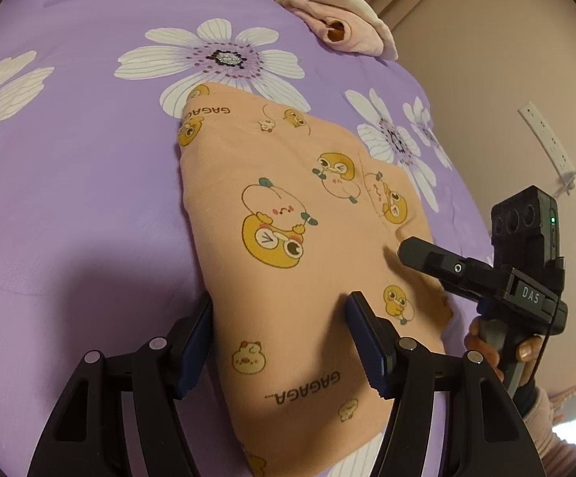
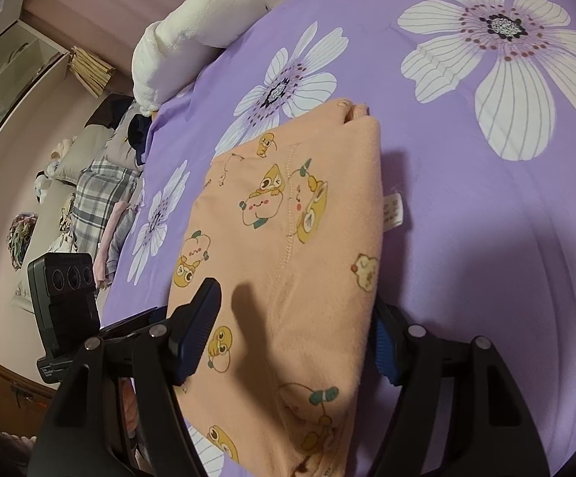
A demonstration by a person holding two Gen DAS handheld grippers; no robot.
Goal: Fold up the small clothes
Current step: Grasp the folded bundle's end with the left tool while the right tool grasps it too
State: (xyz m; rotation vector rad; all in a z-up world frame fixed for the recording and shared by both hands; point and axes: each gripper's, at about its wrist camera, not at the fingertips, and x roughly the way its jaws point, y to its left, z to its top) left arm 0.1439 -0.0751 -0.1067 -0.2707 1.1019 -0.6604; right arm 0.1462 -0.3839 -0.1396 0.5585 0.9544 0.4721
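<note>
Here the peach garment (image 1: pixel 288 214) lies already folded into a narrow stack on the bed (image 1: pixel 69 159), near its centre, with a pink garment (image 1: pixel 339 28) bunched well apart at 1 o'clock in the left view. The left tongs (image 1: pixel 280 342) stand open over the near end of the stack, one finger off its 9 o'clock edge, the other above the cloth. The right tongs (image 2: pixel 292 334) are open too, gripping nothing, straddling the stack with its edge just beside the 3 o'clock finger. The step in hand looks like the final fold or squaring up. To do it well, both tongs should pinch all layers at matching corners, lift together, and lay the near end onto the far edge evenly, tucking the label (image 2: pixel 393 212) inside.
</note>
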